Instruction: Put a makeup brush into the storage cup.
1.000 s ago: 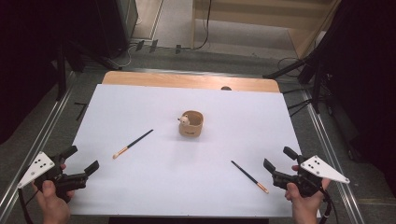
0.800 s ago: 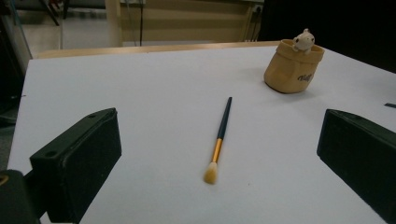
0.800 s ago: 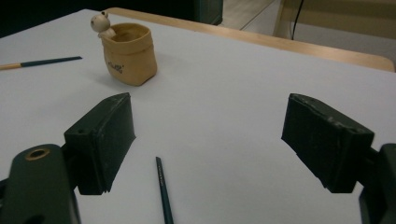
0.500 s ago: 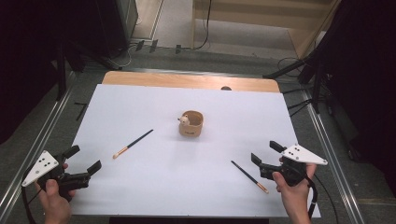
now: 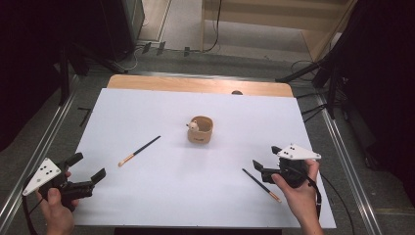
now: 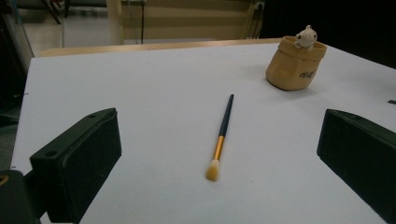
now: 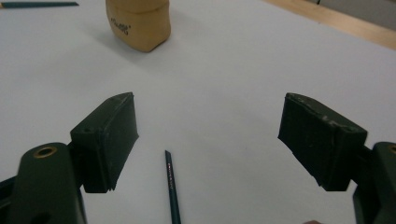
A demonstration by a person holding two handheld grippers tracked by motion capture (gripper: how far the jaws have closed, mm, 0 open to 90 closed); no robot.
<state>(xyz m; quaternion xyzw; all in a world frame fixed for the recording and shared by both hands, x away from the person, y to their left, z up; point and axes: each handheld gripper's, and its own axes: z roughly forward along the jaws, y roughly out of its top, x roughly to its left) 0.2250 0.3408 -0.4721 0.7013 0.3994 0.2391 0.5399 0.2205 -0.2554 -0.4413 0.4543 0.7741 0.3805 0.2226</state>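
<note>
Fingers (image 7: 109, 140) released on both my grippers, right narrowing over the brush (image 7: 172, 189); wide bare surface (image 5: 147, 107) around, toy in cup (image 5: 200, 130).

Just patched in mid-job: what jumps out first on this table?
A tan pouch-shaped holder with a small white animal figure on its rim stands mid-sheet. One dark-handled brush lies to its left. The right gripper, jaws open and just closing slightly, hovers over a second dark-handled brush; the left gripper is open.
</note>
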